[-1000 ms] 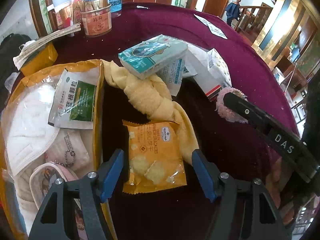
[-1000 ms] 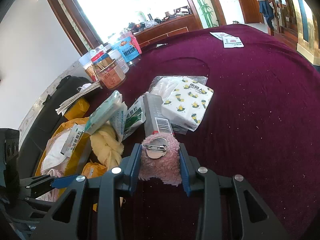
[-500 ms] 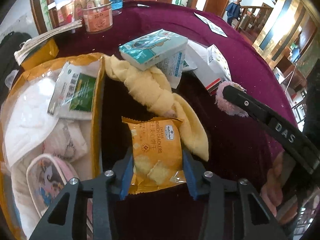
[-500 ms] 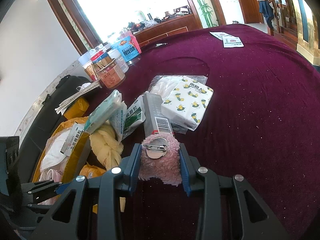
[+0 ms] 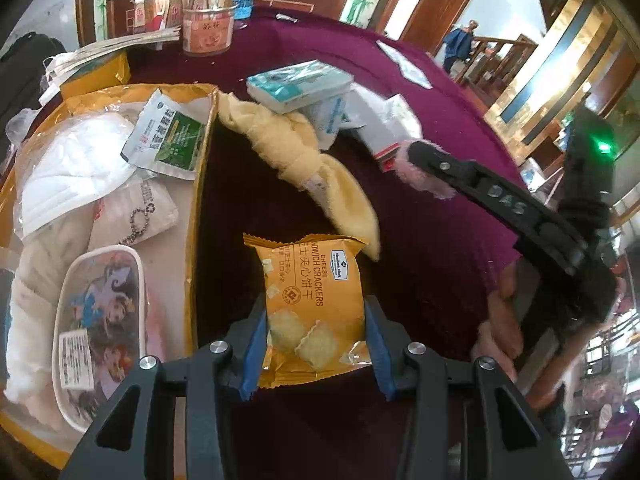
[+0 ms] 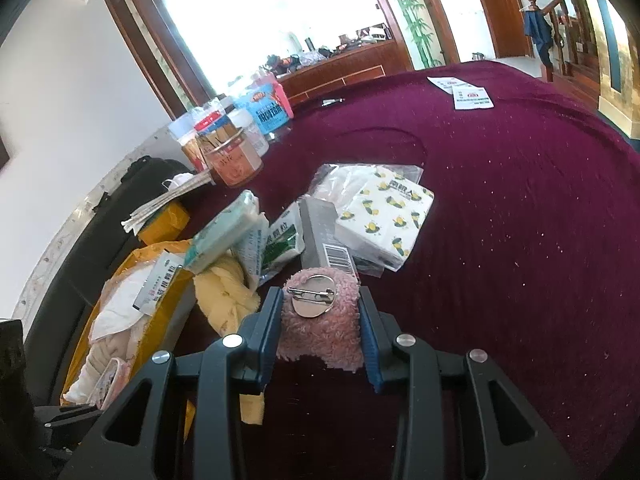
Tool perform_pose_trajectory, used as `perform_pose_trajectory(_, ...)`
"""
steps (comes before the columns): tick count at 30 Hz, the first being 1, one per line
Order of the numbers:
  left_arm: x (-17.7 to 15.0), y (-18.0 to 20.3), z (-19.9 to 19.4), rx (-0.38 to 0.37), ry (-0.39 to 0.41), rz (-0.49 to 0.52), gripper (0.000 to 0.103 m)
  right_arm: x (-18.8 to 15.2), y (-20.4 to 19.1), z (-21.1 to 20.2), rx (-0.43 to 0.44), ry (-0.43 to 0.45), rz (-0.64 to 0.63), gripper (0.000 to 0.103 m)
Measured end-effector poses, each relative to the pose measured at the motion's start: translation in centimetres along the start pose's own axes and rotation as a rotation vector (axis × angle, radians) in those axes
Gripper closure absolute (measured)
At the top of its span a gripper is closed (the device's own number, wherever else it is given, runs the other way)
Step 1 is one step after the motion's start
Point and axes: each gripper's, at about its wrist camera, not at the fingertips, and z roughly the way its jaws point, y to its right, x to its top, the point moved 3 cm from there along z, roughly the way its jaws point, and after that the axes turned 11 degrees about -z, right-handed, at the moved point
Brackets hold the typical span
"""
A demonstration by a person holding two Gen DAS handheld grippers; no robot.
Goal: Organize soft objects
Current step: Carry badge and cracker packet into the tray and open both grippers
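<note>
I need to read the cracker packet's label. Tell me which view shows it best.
The left wrist view: the cracker packet faces the camera, print legible, pinched in the left claw. The right wrist view shows only a yellow corner behind the right claw.

A lived-in home: wooden staircase (image 6: 576, 20), panelled doors (image 6: 500, 8), a sideboard (image 6: 344, 68) under a bright window, and a velvet-covered worktop (image 6: 520, 200).

We see our matte black plastic left gripper (image 5: 314, 346) with blue finger pads (image 5: 253, 346), silver screws, and "DAS" lettering on the right gripper (image 5: 432, 160).
</note>
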Motion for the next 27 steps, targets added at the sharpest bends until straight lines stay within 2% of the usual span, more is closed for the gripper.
perform_pose_trajectory(7, -0.3, -0.3, -2.7, -0.06, 0.038, -0.03, 0.055, 0.2, -0.4, -1.1, 0.028, 0.055, -0.01, 0.068)
perform_pose_trajectory(12, 0.3, -1.3, -5.7, -0.111, 0.073, -0.067, 0.055, 0.3, -1.3, -1.0, 0.081, 0.053, -0.041, 0.068)
perform_pose_trajectory(18, 1.1, -3.7, -8.9, -0.071, 0.13, -0.09, 0.055, 0.3, -2.1, -1.3, 0.096, 0.069, -0.08, 0.068)
perform_pose_trajectory(22, 2.1, -7.0, -10.2, -0.021, 0.17, -0.15, 0.055, 0.3, -2.7, -2.4, 0.099, 0.118, -0.093, 0.068)
perform_pose_trajectory(27, 3.5, -11.2, -11.0, 0.049, 0.212, -0.223, 0.055, -0.6, -6.2, -3.6, 0.209, 0.119, -0.104, 0.068)
